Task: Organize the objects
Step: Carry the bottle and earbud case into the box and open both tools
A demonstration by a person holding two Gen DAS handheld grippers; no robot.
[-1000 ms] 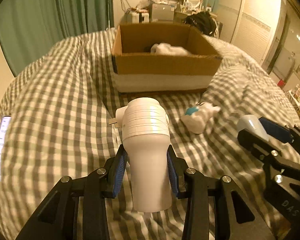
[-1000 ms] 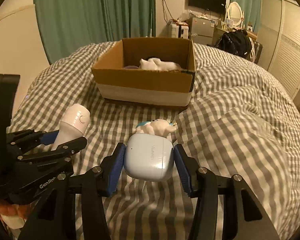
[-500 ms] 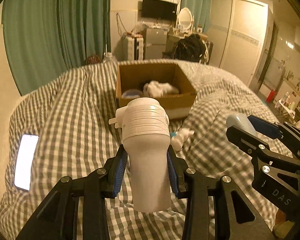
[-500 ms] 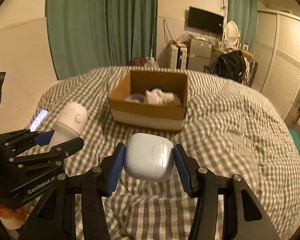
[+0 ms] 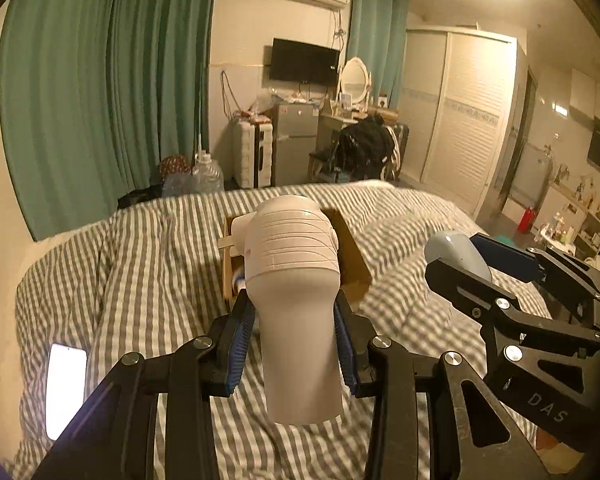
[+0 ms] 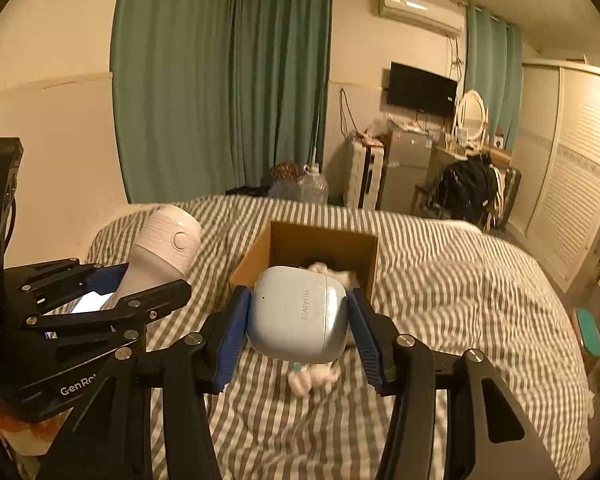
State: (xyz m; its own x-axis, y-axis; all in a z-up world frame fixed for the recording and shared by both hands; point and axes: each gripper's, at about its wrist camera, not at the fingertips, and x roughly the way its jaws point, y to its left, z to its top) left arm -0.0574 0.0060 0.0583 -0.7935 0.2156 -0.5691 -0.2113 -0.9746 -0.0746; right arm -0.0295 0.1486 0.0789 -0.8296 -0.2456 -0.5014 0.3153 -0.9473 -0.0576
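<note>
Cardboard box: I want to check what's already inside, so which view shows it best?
The right wrist view: the cardboard box shows its open top and something white inside. In the left wrist view the white device covers most of the box.

We see our left gripper (image 5: pixel 294 344) and right gripper (image 6: pixel 298 332) at six o'clock: black angular linkages, silver screws, ribbed blue pads, white "DAS" and "GenRo" lettering

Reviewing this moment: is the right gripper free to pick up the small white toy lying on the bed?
Probably not yet: the right gripper is shut on the earbud case, so the white toy below must wait.
</note>
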